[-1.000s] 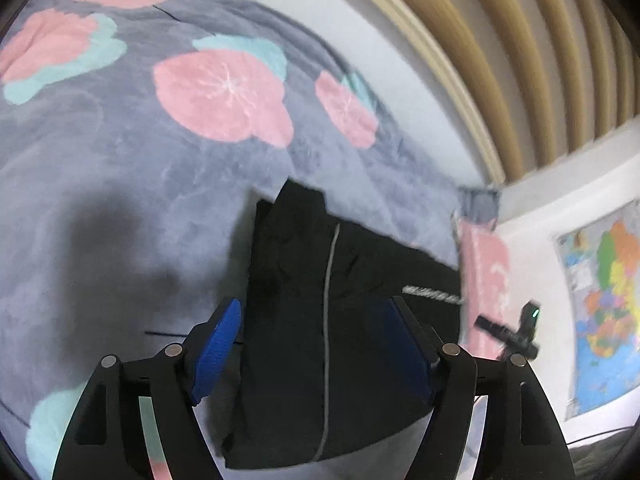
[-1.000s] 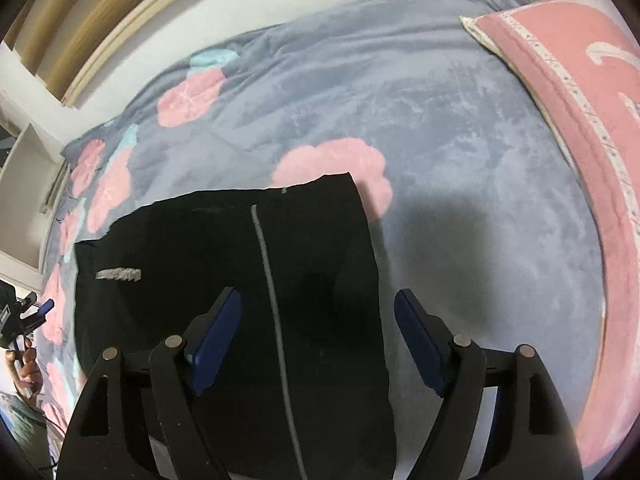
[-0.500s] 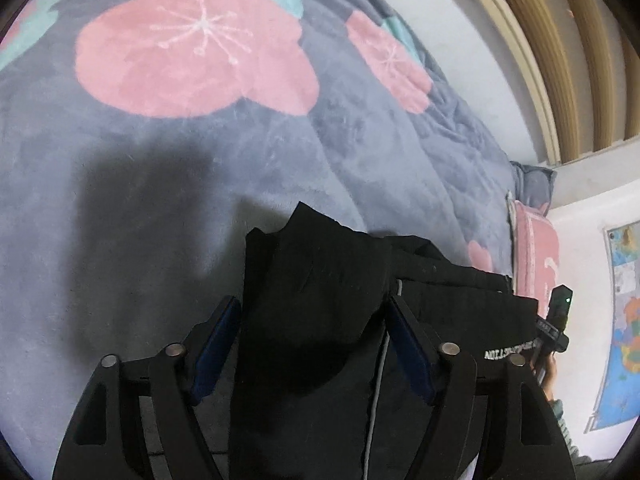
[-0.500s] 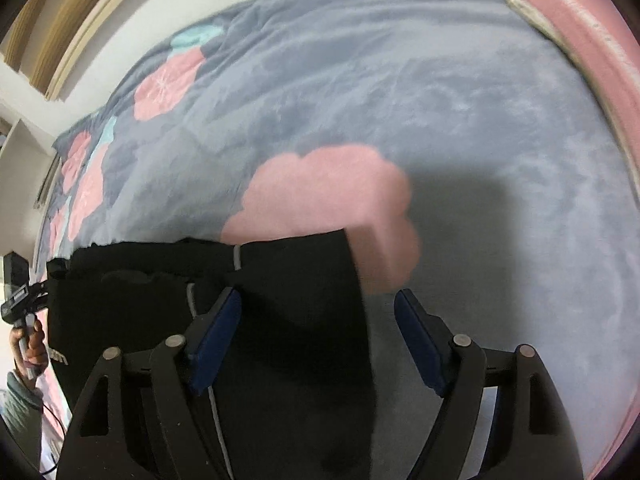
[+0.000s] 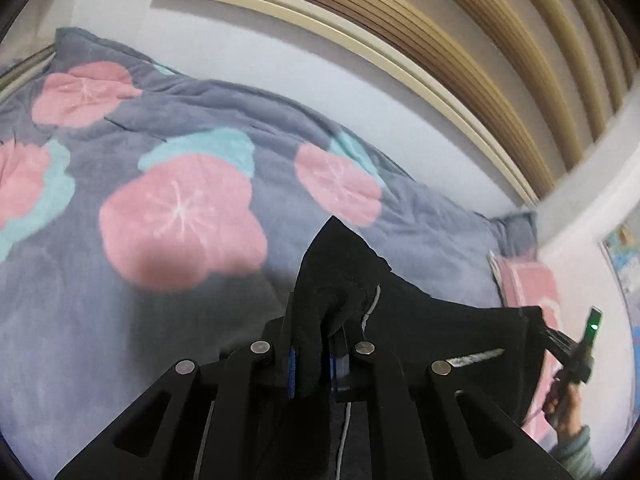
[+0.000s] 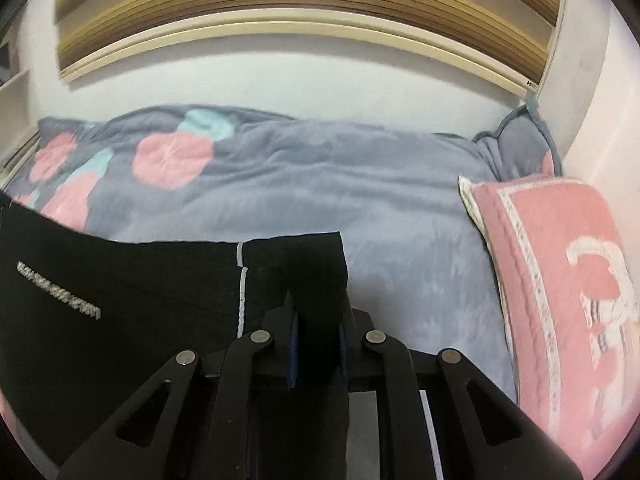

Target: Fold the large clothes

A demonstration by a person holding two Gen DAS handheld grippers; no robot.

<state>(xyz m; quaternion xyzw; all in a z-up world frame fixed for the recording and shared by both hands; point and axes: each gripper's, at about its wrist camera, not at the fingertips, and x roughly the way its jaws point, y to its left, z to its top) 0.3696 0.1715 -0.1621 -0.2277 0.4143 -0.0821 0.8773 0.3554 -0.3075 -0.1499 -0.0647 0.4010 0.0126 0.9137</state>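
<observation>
On the bed, a grey-blue blanket [image 5: 248, 312] printed with pink and teal flowers covers the whole surface, and the black garment [image 6: 120, 300] is raised off it at two corners; no basket, box or other container shows in either view. Both grippers point down at a slant toward the blanket, with the wall and its wooden slats [image 6: 304, 4] beyond.

The left gripper [image 5: 314, 354] has its blue-padded fingers [image 5: 292, 364] drawn together and clamped on a bunched corner of the black garment, which stands up in a peak above the jaws. From there the cloth stretches away to the right, carrying a thin pale stripe and a strip of silvery lettering [image 5: 476, 357]. At the far right of that view a person's hand [image 5: 564, 404] grips the right gripper's handle, a green light glowing on it.

The right gripper [image 6: 318, 354] is likewise closed tight on the garment's other corner, a flat fold of black fabric rising straight between its pads. The cloth spreads leftward, showing the pale stripe [image 6: 241, 280] and the lettering. A pink pillow [image 6: 560, 280] lies just beside the right gripper, on the blanket's right edge, apart from the garment.
</observation>
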